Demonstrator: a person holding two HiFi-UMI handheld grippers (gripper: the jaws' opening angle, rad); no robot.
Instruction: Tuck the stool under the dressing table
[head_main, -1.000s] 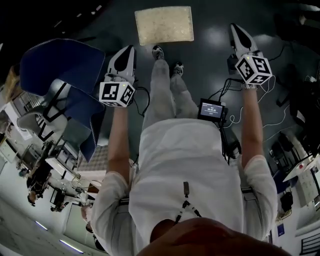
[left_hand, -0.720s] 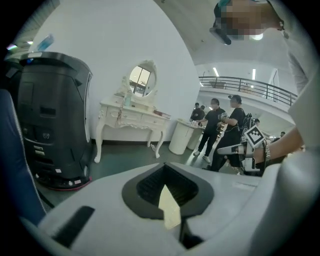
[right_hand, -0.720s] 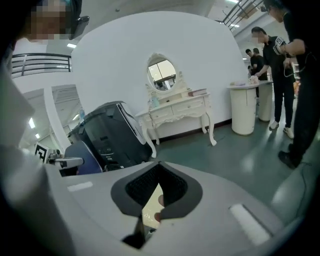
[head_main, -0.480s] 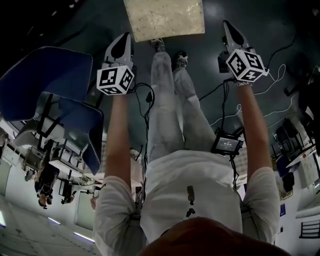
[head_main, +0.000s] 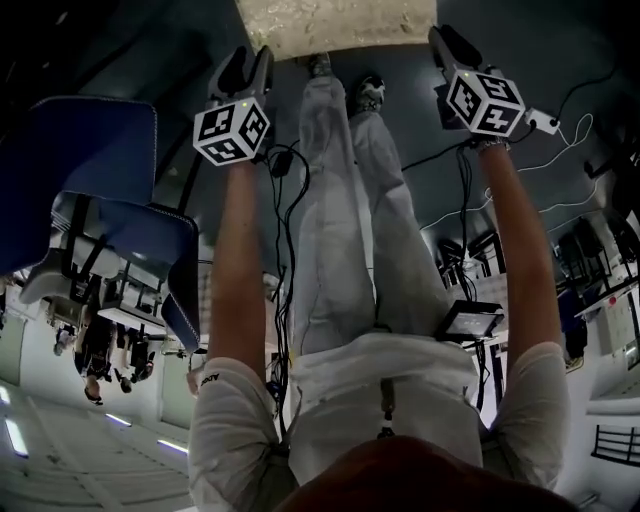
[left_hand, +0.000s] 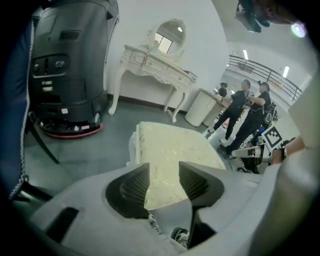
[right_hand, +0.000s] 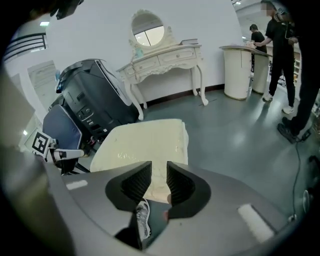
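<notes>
Pointing downward on straight arms toward the stool (head_main: 335, 20), left tongs (head_main: 247, 63) and right tongs (head_main: 447, 42) just opening, spread, empty.

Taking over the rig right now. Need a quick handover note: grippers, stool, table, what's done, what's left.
Left gripper: open; its jaws have just been opening, with nothing between them.
Right gripper: open with a narrower gap; its jaws have also just been opening, and it is empty.
Stool: cream-topped, just ahead of the person's shoes. Neither gripper touches it.
Dressing table: white, farther off, well apart from the stool.
Done: nothing yet; the stool is not tucked.
Left: take hold of the stool, probably one gripper per side, move it to the table and slide it under.
</notes>
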